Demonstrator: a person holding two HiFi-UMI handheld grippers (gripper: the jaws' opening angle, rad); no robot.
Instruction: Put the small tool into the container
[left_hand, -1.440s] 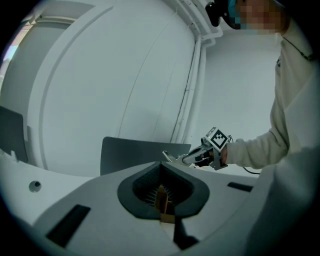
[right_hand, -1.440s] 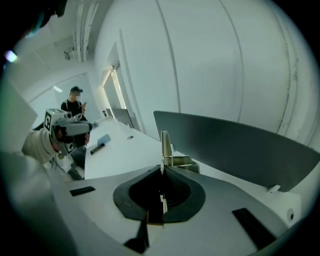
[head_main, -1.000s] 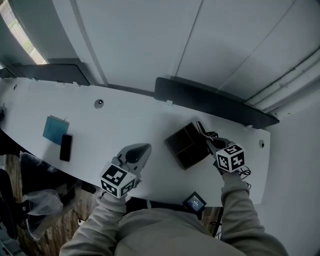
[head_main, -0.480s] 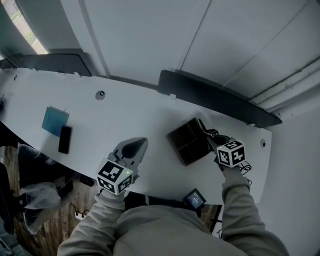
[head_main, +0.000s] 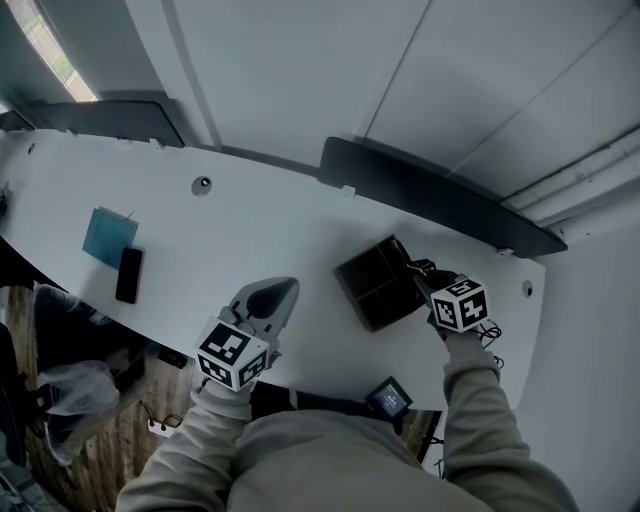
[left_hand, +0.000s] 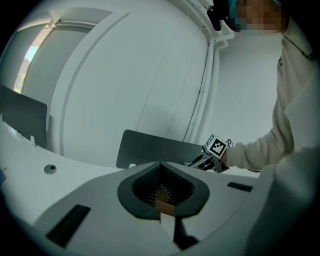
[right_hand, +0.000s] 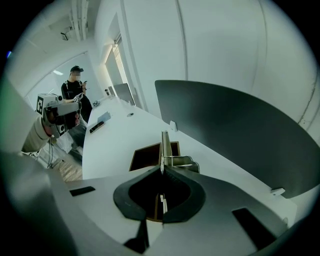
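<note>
A dark square container (head_main: 378, 283) with divided compartments stands on the white table (head_main: 260, 230); the right gripper view also has this container (right_hand: 149, 155). My right gripper (head_main: 418, 278) is at its right edge, shut on the small tool (right_hand: 164, 145), a thin metal strip standing up from the jaw tips with a bent metal part beside it. The tool's tip reaches over the container's near rim. My left gripper (head_main: 283, 290) rests left of the container, apart from it, jaws shut with nothing between them (left_hand: 160, 164).
A blue pad (head_main: 108, 235) and a black phone (head_main: 129, 275) lie at the table's left. A dark panel (head_main: 430, 205) runs along the far edge. A small device (head_main: 388, 398) sits below the near edge. A person (right_hand: 75, 90) stands far off.
The view has shifted slightly. Both grippers keep their places, the right one still shut on the tool at the container's edge.
</note>
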